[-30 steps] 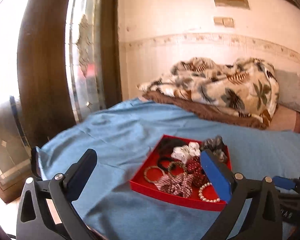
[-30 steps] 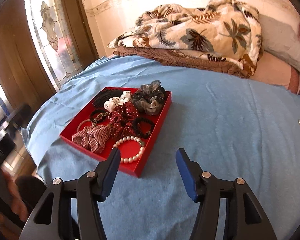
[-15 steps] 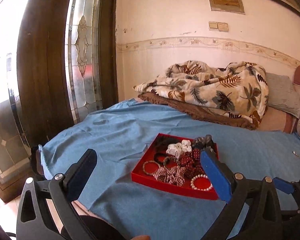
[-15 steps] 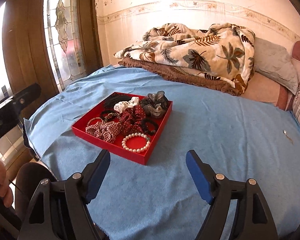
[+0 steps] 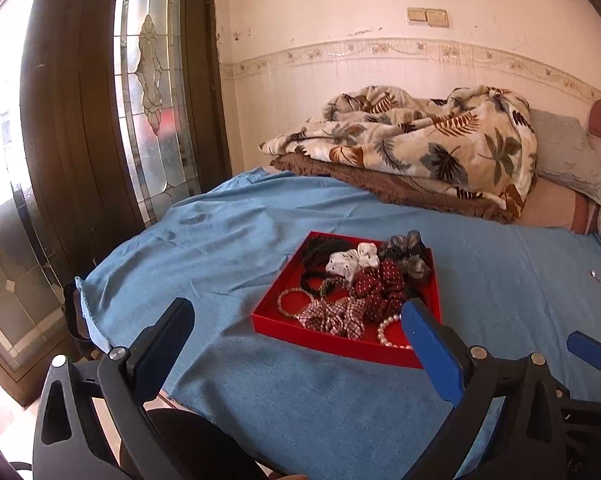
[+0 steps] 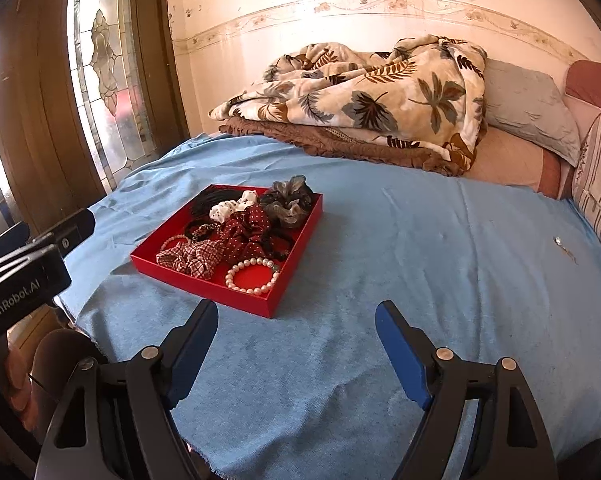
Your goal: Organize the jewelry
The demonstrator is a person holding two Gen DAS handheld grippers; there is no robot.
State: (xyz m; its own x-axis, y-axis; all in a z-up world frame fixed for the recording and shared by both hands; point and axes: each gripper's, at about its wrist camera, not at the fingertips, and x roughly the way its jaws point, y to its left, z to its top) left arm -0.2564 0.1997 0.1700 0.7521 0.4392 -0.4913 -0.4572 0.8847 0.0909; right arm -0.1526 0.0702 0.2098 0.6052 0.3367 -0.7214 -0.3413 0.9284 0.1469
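Observation:
A red tray (image 6: 240, 302) sits on the blue bed cover; it also shows in the left wrist view (image 5: 332, 340). It holds a pearl bracelet (image 6: 252, 276), a plaid scrunchie (image 6: 192, 256), a red dotted scrunchie (image 6: 248, 228), a grey scrunchie (image 6: 288, 200), a white scrunchie (image 6: 230, 208) and black hair ties. My left gripper (image 5: 296, 340) is open and empty, held back from the tray's near edge. My right gripper (image 6: 296, 334) is open and empty, just short of the tray's near right corner.
A leaf-patterned blanket (image 6: 372, 96) on a brown one lies at the back of the bed, with a grey pillow (image 6: 528, 108) to the right. A small metal item (image 6: 558, 242) lies on the cover at far right. A stained-glass door (image 5: 148, 92) stands left.
Both grippers have pulled back and risen from the tray, so it looks smaller and farther. Both stay open and empty. The tray's contents have not moved.

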